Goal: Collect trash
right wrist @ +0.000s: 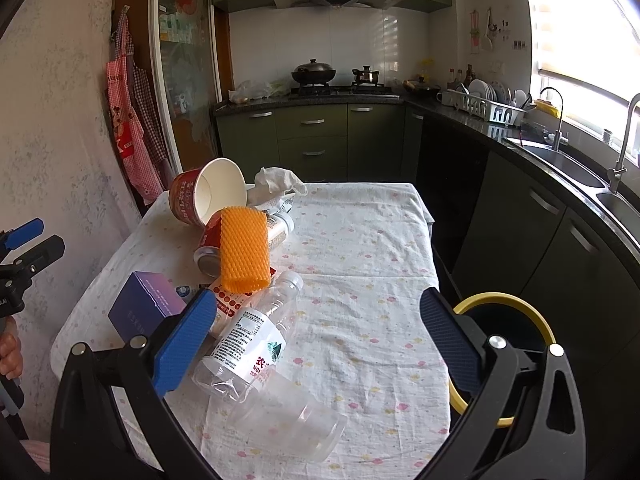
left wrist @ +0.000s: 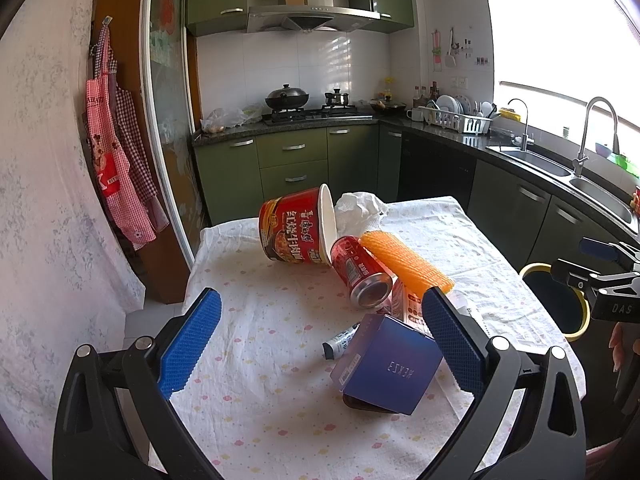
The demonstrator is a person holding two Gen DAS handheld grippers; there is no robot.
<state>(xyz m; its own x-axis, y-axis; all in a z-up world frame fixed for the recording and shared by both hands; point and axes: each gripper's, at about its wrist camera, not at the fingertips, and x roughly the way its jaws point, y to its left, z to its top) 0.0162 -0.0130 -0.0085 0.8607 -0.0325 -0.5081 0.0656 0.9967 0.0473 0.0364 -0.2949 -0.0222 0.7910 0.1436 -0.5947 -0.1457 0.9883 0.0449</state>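
Trash is heaped on the clothed desk: a noodle cup is tipped at 11 o'clock, with a red can and orange foam net beside it, and a blue box and clear bottle nearer. Left gripper and right gripper are seen with fingers apart, nothing held. A yellow-rimmed bin is seen at 3 o'clock.

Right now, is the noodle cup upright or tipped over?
Tipped over. The noodle cup lies on its side on the table, its open mouth facing sideways and showing a bare white inside.
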